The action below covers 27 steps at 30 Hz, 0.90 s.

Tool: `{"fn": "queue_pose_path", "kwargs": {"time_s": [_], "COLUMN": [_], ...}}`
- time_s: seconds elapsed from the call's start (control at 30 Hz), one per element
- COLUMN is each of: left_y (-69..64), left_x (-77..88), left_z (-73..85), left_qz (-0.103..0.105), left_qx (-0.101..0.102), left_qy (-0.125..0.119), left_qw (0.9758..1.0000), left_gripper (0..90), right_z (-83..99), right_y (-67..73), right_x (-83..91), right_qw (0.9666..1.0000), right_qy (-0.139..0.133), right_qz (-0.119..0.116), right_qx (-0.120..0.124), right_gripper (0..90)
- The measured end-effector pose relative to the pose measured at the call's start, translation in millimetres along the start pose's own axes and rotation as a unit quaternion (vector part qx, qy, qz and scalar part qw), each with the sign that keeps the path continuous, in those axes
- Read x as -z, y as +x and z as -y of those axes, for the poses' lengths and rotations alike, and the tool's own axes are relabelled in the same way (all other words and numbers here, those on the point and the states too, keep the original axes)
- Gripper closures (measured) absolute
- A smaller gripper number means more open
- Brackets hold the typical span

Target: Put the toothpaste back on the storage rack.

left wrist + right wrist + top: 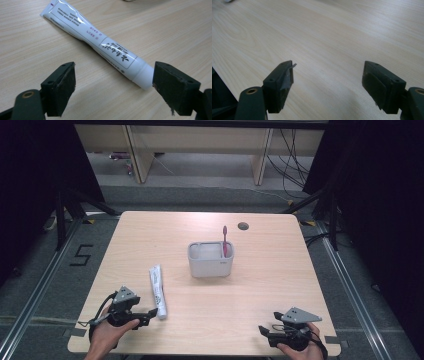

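A white toothpaste tube (158, 291) lies flat on the wooden table (260, 295), left of centre, its cap end toward the front edge. My left gripper (150, 314) sits low at the front left, open, right by the cap. In the left gripper view the tube (100, 45) runs diagonally and its cap end lies between the two spread jaws, close to the right one. My left gripper (113, 80) holds nothing. My right gripper (262, 330) rests open at the front right over bare wood, and in its own view the right gripper (328, 80) is empty.
A grey rectangular holder (210, 259) stands at the table's middle with a pink toothbrush (225, 241) upright in its right side. A round cable hole (243, 226) sits near the far edge. Dark stands and cables surround the table on the floor.
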<state>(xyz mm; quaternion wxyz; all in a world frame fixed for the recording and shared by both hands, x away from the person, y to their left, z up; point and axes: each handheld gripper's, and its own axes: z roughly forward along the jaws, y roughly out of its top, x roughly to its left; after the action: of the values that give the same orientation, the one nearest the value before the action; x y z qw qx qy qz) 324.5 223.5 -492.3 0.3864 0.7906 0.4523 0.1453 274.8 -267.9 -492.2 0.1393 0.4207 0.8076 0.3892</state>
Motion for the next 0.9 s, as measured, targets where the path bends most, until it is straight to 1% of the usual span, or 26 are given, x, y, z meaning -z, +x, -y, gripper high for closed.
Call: {"fn": "queue_pose_path", "kwargs": {"time_s": [0.03,0.07,0.13,0.17,0.2,0.23,0.3,0.37,0.4,0.43,0.47,0.57,0.6,0.67,0.7,0.77,0.8,0.83,0.87,0.9], "left_y": [1.3,2.2,3.7,4.9,5.5,7.0,7.5,7.7,6.9,6.4,6.3,6.0,6.4,6.5,6.1,6.2,6.3,6.6,7.2,6.7], "left_x": [0.2,-0.7,-1.4,-2.7,-3.0,-3.4,-5.2,-6.8,-8.0,-9.1,-9.3,-13.0,-13.8,-16.4,-17.0,-20.5,-22.6,-25.6,-27.5,-30.7], "left_z": [-2.2,-3.3,-6.2,-7.7,-9.3,-11.1,-14.1,-17.7,-18.5,-20.7,-22.0,-26.4,-28.1,-30.1,-31.4,-33.8,-34.7,-35.7,-36.2,-36.8], "left_qz": [0.0,-0.001,-0.002,-0.005,-0.006,-0.004,-0.005,-0.006,-0.009,-0.008,-0.012,-0.008,-0.012,-0.008,-0.012,-0.01,-0.014,-0.016,-0.014,-0.018], "left_qx": [-0.003,-0.007,-0.006,-0.006,-0.003,-0.007,-0.004,-0.009,-0.008,-0.009,-0.013,-0.012,-0.014,-0.011,-0.012,-0.011,-0.011,-0.008,-0.007,-0.002], "left_qy": [0.01,0.008,0.014,0.011,0.013,0.018,0.02,0.03,0.028,0.032,0.036,0.039,0.043,0.044,0.048,0.051,0.052,0.055,0.056,0.055], "left_qw": [0.9999,0.9999,0.9999,0.9999,0.9999,0.9998,0.9998,0.9995,0.9995,0.9994,0.9992,0.9992,0.9989,0.9989,0.9987,0.9986,0.9985,0.9983,0.9983,0.9983], "left_gripper": [18.9,18.9,19.7,19.8,20.2,20.6,20.9,21.9,22.0,22.4,22.8,23.3,23.6,23.7,23.9,24.3,24.5,24.5,24.7,24.9], "right_z": [-0.2,-0.2,-0.1,0.0,0.1,0.1,0.1,0.1,0.0,0.0,0.1,0.0,-0.3,-0.2,-0.3,-0.3,-0.3,-0.2,0.1,0.0], "right_y": [-0.8,-0.8,-0.9,0.4,0.8,0.6,0.9,1.0,1.0,0.9,0.8,1.4,-1.1,-0.5,-0.6,-0.5,0.1,0.5,0.1,0.0], "right_x": [0.1,-0.1,-0.2,-0.2,-0.7,-1.2,-1.4,-1.3,-1.1,-1.0,-1.1,-0.9,-1.5,-1.3,-1.3,-1.3,-0.8,-0.7,-1.8,-1.8], "right_qw": [1.0,1.0,1.0,1.0,1.0,1.0,1.0,1.0,1.0,1.0,1.0,1.0,0.9998,0.9999,0.9999,0.9998,0.9999,0.9999,0.9998,0.9998], "right_qy": [-0.001,-0.001,-0.004,-0.001,0.0,-0.003,-0.002,-0.002,-0.002,-0.002,-0.003,-0.002,-0.004,-0.001,-0.002,-0.002,0.0,0.002,-0.004,-0.003], "right_qz": [0.0,-0.002,0.003,0.0,-0.003,-0.006,-0.007,-0.008,-0.007,-0.006,-0.006,-0.009,-0.013,-0.009,-0.009,-0.009,-0.007,-0.007,-0.01,-0.013], "right_qx": [0.006,0.005,0.009,0.0,0.0,0.002,0.002,0.001,0.001,0.001,0.003,0.0,0.013,0.014,0.015,0.016,0.014,0.012,0.017,0.017], "right_gripper": [26.1,26.1,26.1,26.1,26.1,26.1,26.3,26.3,26.3,26.3,26.3,26.5,26.5,26.5,26.5,26.5,26.6,26.6,26.7,26.7]}}
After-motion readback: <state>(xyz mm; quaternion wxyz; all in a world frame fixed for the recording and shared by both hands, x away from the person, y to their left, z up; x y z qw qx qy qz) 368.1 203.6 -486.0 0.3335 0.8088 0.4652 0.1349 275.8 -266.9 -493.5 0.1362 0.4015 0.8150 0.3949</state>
